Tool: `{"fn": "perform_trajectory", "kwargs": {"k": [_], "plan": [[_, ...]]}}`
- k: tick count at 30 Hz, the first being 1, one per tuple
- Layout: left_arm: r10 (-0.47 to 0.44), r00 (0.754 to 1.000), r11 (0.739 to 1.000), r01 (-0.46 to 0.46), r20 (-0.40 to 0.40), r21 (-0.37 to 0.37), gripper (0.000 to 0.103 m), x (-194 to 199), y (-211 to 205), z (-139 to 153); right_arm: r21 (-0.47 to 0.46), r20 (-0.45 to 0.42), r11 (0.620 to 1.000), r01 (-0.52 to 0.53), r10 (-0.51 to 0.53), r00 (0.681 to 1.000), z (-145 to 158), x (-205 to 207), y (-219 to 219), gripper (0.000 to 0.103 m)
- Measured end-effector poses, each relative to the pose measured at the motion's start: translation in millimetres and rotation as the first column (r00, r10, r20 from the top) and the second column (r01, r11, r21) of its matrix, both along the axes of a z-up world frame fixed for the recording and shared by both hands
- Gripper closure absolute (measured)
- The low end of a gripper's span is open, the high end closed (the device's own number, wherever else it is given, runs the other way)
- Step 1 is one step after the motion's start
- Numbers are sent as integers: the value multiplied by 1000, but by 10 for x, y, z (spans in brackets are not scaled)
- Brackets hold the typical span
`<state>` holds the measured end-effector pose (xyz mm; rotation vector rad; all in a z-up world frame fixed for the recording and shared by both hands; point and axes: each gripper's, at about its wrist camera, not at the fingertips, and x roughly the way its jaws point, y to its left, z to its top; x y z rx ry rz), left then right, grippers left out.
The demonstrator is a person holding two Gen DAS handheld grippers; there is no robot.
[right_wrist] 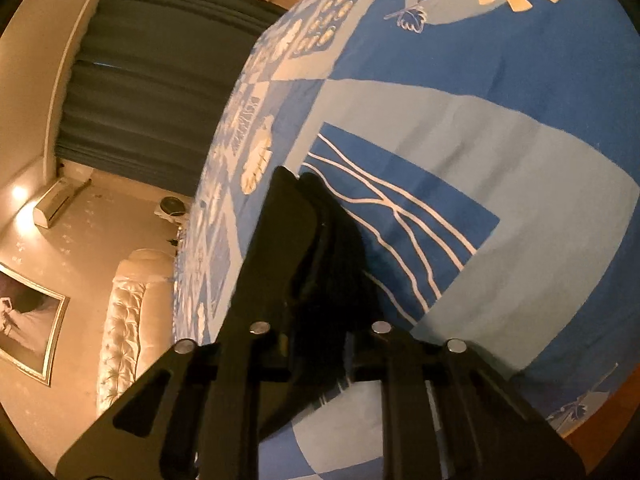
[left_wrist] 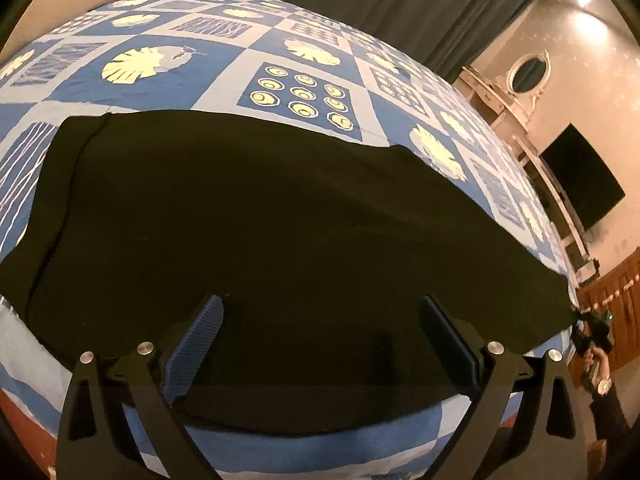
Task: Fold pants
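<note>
Black pants (left_wrist: 256,216) lie spread flat on a blue patterned bedsheet (left_wrist: 224,52), filling the middle of the left wrist view. My left gripper (left_wrist: 320,312) is open, its fingers wide apart just over the near part of the pants and holding nothing. My right gripper (right_wrist: 308,188) is shut on a bunched black edge of the pants (right_wrist: 340,264), tilted above the bedsheet (right_wrist: 500,160). The right gripper also shows small at the pants' far right corner in the left wrist view (left_wrist: 592,332).
The bed's near edge runs below the left gripper (left_wrist: 320,444). A dark curtain (left_wrist: 400,4), a dresser with an oval mirror (left_wrist: 528,72) and a wall TV (left_wrist: 580,176) stand beyond the bed. A tufted headboard (right_wrist: 124,320) shows left in the right wrist view.
</note>
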<state>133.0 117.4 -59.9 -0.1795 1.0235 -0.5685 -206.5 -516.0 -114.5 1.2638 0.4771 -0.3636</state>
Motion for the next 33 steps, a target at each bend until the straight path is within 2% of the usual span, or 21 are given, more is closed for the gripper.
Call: {"fn": "perform_trajectory", "kwargs": {"k": [7,13,16,21,28,33], "plan": [[-25,999,998,23,29,56,6,-48,-74,-6,-25,92,999,-31,33,995,375,72,136,88],[11,1000,1000,-11,-1,-13,6,-12,18,-7,-128,128,984,-122,139,982,885,347,476,88],[19,1000,999,-19,-10,-26,6,-1,28,-2,-196,124,964,-179,206,971,1128,547,728,88],[11,1000,1000,-11,2,10,6,-20,-23,4,-294,105,914,-279,320,941,1442,941,1236,88],[26,1000,1000,-26,0,16,6,-11,-31,2,-344,64,861,-376,421,905,1521,1355,1856,88],[36,999,999,-36,-7,4,6,8,-17,1,-347,19,826,-445,480,877,1388,1649,2271,88]]}}
